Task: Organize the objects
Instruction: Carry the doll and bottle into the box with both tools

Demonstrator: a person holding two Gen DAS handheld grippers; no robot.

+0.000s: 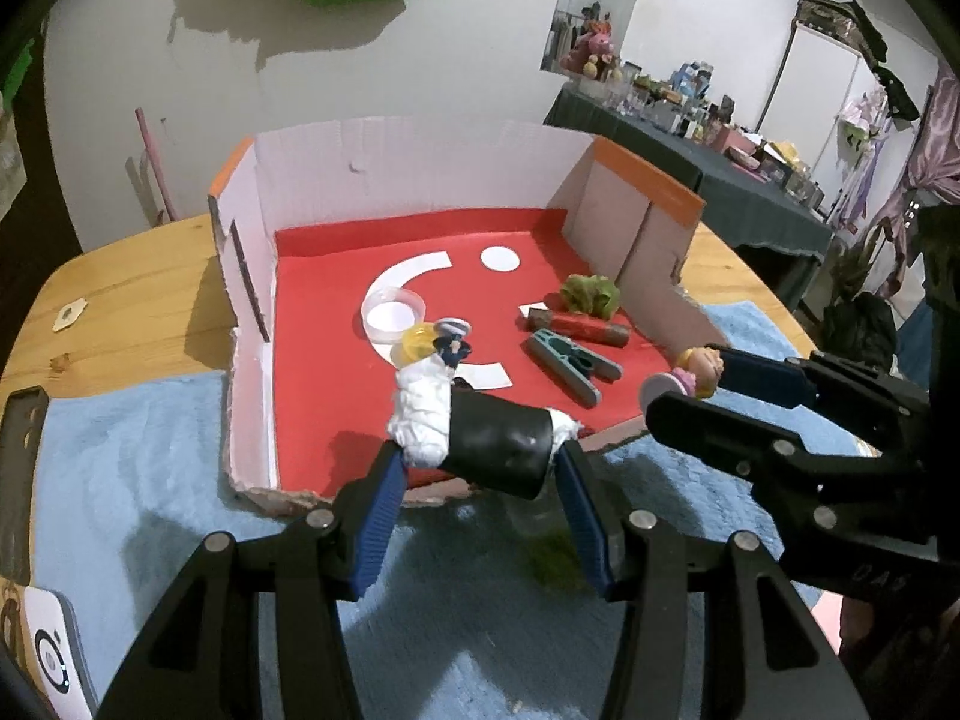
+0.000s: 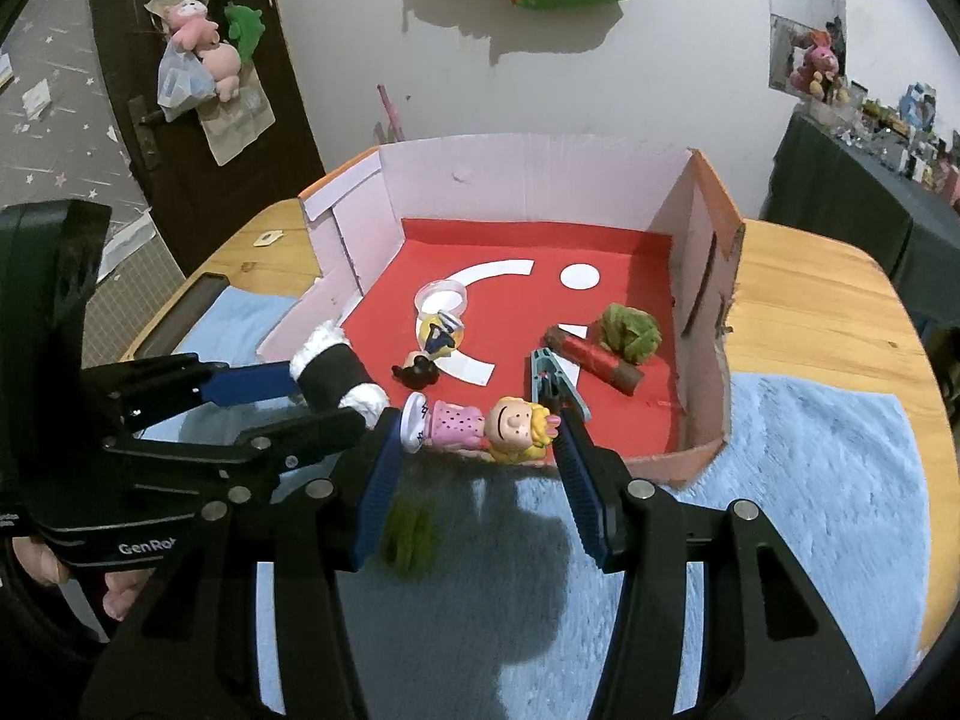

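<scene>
My left gripper point(image 1: 480, 450) is shut on a black roll with white stuffing at both ends point(image 1: 480, 432), held over the front edge of the cardboard box point(image 1: 420, 162). It also shows in the right wrist view point(image 2: 336, 375). My right gripper point(image 2: 477, 438) is shut on a blonde doll figure in a pink dress point(image 2: 474, 426), held sideways at the box's front edge; it shows at the right of the left wrist view point(image 1: 690, 375).
On the box's red floor point(image 2: 516, 312) lie a clear round lid point(image 2: 441, 295), a small sailor figure point(image 2: 441, 333), a dark figure point(image 2: 414, 373), a teal clip point(image 2: 555, 381), a red-brown cylinder point(image 2: 594, 357) and a green lettuce piece point(image 2: 627, 324). A green clump point(image 2: 411, 537) lies on the blue towel point(image 2: 810, 480).
</scene>
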